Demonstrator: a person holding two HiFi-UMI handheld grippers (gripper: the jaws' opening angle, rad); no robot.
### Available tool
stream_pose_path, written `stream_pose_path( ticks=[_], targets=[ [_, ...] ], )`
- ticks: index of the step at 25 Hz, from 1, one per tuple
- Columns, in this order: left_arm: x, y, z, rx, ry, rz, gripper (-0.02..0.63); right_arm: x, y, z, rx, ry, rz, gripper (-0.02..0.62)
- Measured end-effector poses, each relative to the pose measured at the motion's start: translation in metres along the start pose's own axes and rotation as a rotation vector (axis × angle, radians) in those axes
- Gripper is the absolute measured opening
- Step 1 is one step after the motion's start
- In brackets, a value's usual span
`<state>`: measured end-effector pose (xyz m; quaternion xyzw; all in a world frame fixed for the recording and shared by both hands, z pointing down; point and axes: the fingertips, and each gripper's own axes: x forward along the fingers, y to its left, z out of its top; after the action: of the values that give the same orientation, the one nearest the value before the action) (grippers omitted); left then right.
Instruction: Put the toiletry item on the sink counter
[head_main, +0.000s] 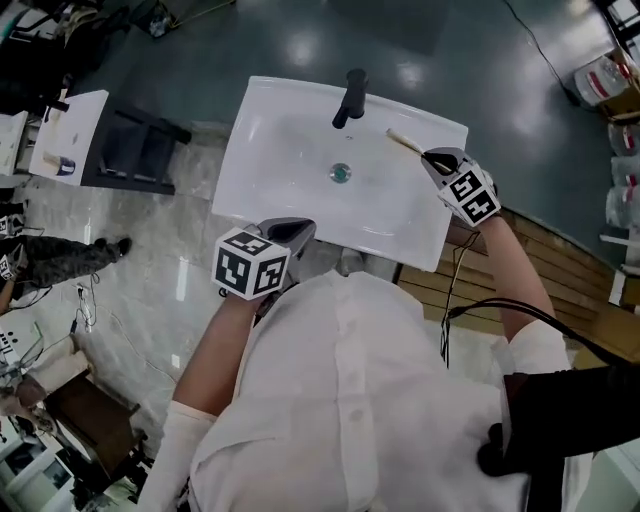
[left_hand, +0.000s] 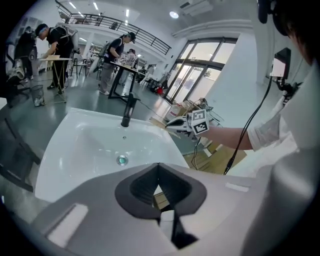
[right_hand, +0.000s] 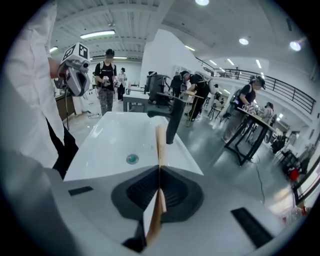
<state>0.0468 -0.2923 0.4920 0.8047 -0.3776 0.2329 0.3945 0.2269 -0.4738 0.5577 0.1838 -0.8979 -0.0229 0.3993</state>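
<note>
Closest to the head camera, the person's white shirt (head_main: 350, 390) fills the bottom, with the left gripper (head_main: 290, 232) just past it at the sink's (head_main: 290, 135) near edge, jaws together on nothing. Over the sink's right-hand rim the right gripper (head_main: 432, 157) is clamped on one thin wooden toiletry item (head_main: 403, 140), which juts past the jaws toward the single black faucet (head_main: 350, 97) and ends just beside it. One basin with one drain (head_main: 341, 173) lies open between the two grippers, and bare white rim runs to the back right corner.
</note>
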Motion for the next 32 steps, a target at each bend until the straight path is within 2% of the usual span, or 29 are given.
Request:
stream_pose_path(
  ticks=[7,12,20,26,32],
  targets=[
    [-0.001,0.015,-0.01,-0.08,0.002,0.072,0.006,0.052,-0.035,-0.009,-0.198,0.05,0.045,0.009],
    [0.001,0.026,-0.014,-0.126,-0.008,0.104,0.006,0.085,-0.051,-0.014,-0.264,0.069,0.072,0.01],
    [-0.003,0.031,-0.027,-0.165,0.01,0.13,0.006,0.108,-0.059,-0.024,-0.275,0.089,0.089,0.011],
    [-0.004,0.034,-0.023,-0.156,0.002,0.137,0.006,0.112,-0.061,-0.028,-0.218,0.082,0.108,0.013],
    [-0.011,0.035,-0.022,-0.147,0.007,0.142,0.006,0.108,-0.059,-0.027,-0.207,0.093,0.099,0.061]
  ],
)
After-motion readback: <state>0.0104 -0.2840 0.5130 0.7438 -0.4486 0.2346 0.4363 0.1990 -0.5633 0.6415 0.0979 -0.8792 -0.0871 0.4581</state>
